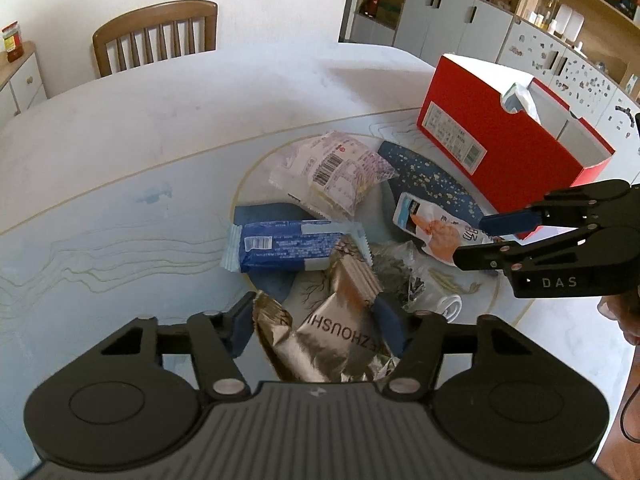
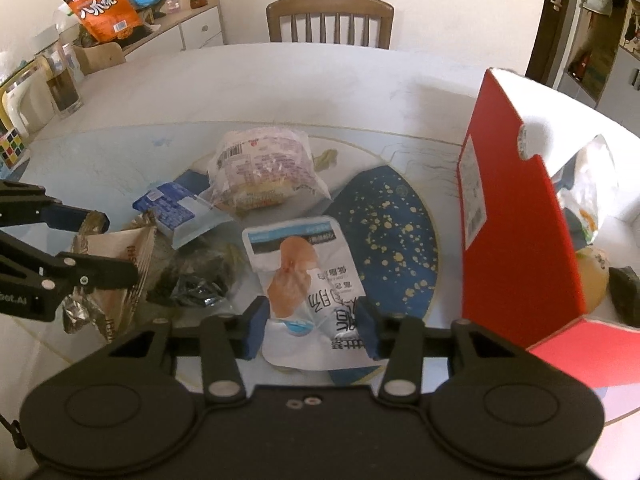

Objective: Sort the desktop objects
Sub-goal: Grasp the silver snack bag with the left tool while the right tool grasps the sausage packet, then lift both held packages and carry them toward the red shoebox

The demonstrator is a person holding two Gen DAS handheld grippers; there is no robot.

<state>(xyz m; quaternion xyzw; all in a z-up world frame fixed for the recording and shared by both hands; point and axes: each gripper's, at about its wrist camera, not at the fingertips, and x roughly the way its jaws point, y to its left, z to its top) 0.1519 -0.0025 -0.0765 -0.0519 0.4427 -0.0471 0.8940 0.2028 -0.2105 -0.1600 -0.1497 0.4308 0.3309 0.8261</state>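
Observation:
A crinkled gold snack packet (image 1: 336, 332) lies at the near edge of the pile, and my left gripper (image 1: 316, 324) is shut on it, blue pads pressing both its sides. In the right wrist view the same gold packet (image 2: 116, 248) sits between the left gripper's (image 2: 100, 244) fingers. My right gripper (image 2: 312, 330) is shut on a white packet with a chicken picture (image 2: 296, 256), which buckles between the pads. The left wrist view shows that right gripper (image 1: 470, 240) at the white packet's (image 1: 428, 224) right end.
A blue snack bar (image 1: 280, 250), a clear packet with pink print (image 1: 336, 172) and a dark crumpled wrapper (image 1: 396, 268) lie in the pile on a round mat (image 1: 424, 168). An open red box (image 1: 480, 140) holding items stands to the right. A wooden chair (image 1: 156, 36) is behind the table.

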